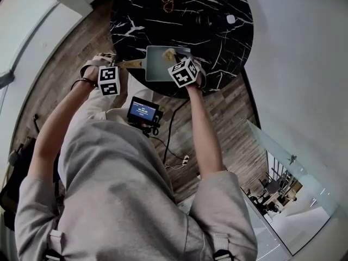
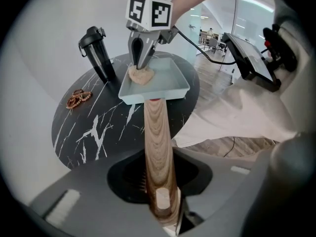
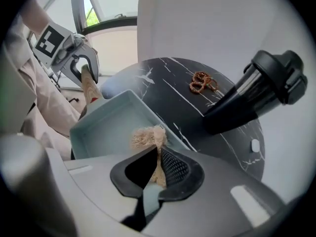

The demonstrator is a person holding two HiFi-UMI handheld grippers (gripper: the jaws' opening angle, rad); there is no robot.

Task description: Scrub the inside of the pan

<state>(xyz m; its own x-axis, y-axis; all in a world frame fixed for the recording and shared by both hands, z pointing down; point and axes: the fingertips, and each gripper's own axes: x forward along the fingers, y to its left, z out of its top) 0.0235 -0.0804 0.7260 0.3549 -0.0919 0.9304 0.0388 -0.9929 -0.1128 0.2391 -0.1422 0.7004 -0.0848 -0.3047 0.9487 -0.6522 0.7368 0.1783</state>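
Note:
A pale blue square pan with a wooden handle sits at the near edge of a round black marble table. My left gripper is shut on the handle near its end, and shows in the right gripper view behind the pan. My right gripper points down into the pan, shut on a tan fibrous scrubber. The scrubber rests against the pan's floor near the far wall, under the right gripper.
A black bottle lies beyond the pan on the table. A brown beaded loop lies at the table's left, and a small white piece near the bottle. A screen device hangs at the person's chest. The pan overhangs the table's near edge.

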